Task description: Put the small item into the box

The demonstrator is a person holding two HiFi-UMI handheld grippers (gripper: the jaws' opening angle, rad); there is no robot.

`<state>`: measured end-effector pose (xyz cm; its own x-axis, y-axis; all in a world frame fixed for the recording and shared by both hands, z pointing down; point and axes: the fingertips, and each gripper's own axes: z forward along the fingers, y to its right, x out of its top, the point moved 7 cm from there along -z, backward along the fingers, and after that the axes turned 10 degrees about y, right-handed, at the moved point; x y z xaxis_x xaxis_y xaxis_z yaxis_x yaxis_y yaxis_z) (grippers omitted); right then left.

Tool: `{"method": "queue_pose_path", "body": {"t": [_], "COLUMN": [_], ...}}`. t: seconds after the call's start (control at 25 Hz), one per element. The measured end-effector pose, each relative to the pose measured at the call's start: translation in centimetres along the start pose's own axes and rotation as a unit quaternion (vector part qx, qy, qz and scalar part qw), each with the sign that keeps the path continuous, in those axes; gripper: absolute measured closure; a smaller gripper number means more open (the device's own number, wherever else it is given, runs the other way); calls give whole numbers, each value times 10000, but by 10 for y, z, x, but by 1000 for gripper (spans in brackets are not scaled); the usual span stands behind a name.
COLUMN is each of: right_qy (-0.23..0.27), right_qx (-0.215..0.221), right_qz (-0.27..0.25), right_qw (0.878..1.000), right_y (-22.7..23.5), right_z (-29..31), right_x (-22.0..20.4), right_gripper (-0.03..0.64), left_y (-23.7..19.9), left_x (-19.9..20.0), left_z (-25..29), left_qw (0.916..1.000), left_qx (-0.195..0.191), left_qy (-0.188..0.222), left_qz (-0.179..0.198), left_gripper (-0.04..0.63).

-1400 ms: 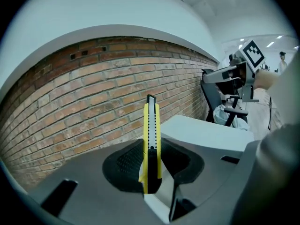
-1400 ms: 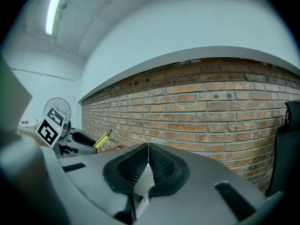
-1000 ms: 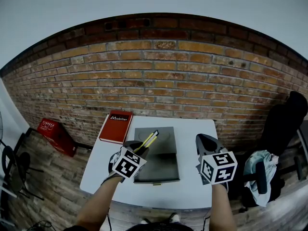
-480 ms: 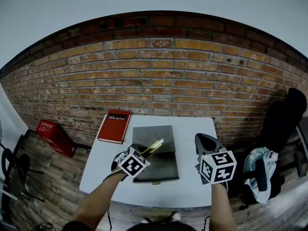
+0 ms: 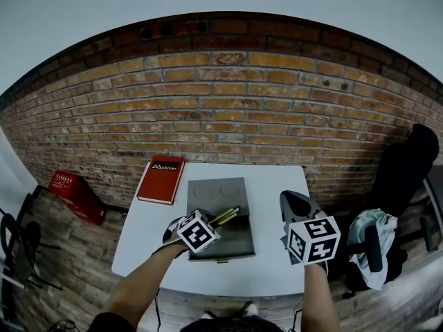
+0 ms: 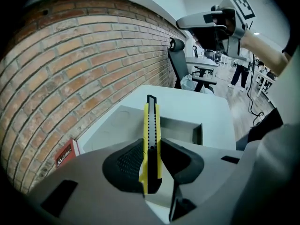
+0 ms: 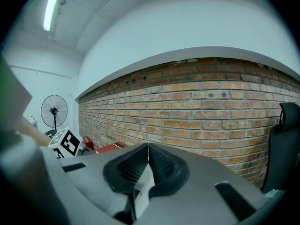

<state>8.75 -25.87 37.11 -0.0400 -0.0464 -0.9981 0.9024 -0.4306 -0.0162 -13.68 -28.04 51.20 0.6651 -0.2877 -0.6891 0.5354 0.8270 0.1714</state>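
A yellow utility knife (image 6: 151,125) with a black tip sticks out from between the pads of my left gripper (image 6: 151,161), which is shut on it. In the head view the knife (image 5: 227,216) points right and away, low over the grey box (image 5: 239,244), whose lid (image 5: 217,189) lies open toward the wall. In the left gripper view the box's inner wall (image 6: 180,128) lies just beyond the knife tip. My right gripper (image 5: 291,203) hangs raised over the table's right side, jaws shut with nothing between them (image 7: 148,165).
A red book (image 5: 160,178) lies at the white table's (image 5: 273,268) far left corner. A red crate (image 5: 73,189) sits on the floor to the left, and a black chair (image 5: 408,178) with cloth on it stands at the right. A brick wall runs behind.
My left gripper has swung the knife from pointing up and away to lying lower and flatter over the box. The right gripper has stayed put.
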Motion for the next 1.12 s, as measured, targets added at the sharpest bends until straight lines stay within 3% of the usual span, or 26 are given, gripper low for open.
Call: {"method": "queue_pose_path", "body": {"t": [0.32,0.84,1.12], "right_qy": [-42,-82,-131], "right_qx": [-35,-12,-15], "right_qz": [-38,-107,-140], "right_qw": [10000,9999,9998], "right_y": [0,-4,-4], "right_z": [-3,-3,-1], "right_x": [0,-4,-7], "right_gripper": [597,597,597], "left_y": [8,16,17], "left_x": [-11,-34,-43], "left_z": [21,47,64], "left_qw": [9985,9933,9917], "left_qx": [-290,-676,-838], "left_qy": [-429,-941,-975], "left_qz": [178,32,-59], "left_gripper": [465,465,465]}}
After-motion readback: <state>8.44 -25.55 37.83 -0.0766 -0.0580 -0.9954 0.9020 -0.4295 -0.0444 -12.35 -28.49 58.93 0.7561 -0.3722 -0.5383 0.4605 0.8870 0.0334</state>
